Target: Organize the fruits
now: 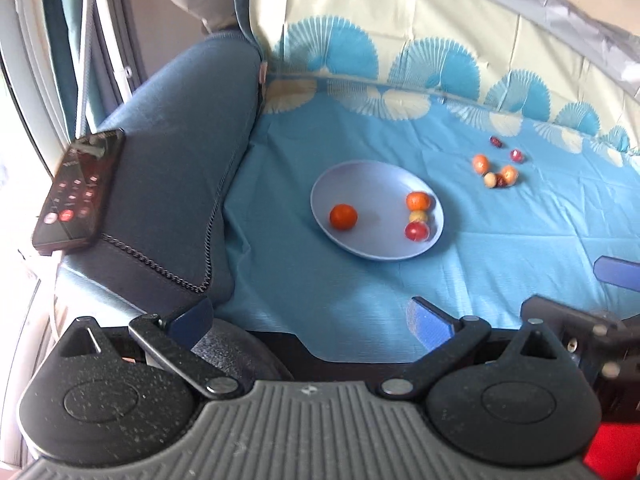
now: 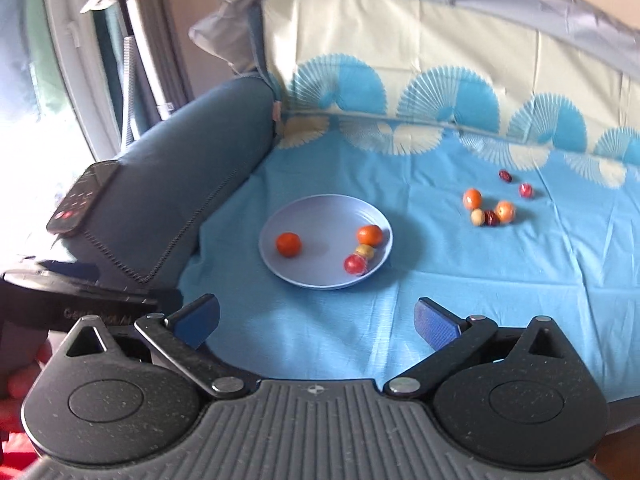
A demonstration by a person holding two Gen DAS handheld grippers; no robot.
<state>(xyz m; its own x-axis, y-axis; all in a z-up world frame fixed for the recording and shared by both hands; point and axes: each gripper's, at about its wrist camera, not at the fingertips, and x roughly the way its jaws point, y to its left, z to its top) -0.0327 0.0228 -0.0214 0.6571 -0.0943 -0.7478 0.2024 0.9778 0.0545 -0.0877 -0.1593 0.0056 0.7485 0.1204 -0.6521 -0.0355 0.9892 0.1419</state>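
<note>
A pale blue plate [image 1: 360, 184] [image 2: 312, 216] lies on the blue patterned cloth. It holds an orange fruit [image 1: 343, 217] [image 2: 288, 244] at its left, and another orange fruit [image 1: 418, 201] [image 2: 369, 235], a small yellow one [image 1: 419, 216] [image 2: 365, 251] and a red one [image 1: 417, 231] [image 2: 355, 264] in a row at its right. Several loose small fruits [image 1: 496, 168] [image 2: 494, 208] lie on the cloth to the far right. My left gripper [image 1: 316, 320] is open and empty, well short of the plate. My right gripper [image 2: 318, 318] is open and empty, also short of the plate.
A dark blue sofa arm [image 1: 176, 152] [image 2: 192, 168] rises to the left, with a black remote control [image 1: 76, 192] [image 2: 80, 204] on it. The cloth [image 1: 360, 280] runs up the backrest behind. The other gripper's body shows at each view's edge [image 1: 580, 328] [image 2: 80, 296].
</note>
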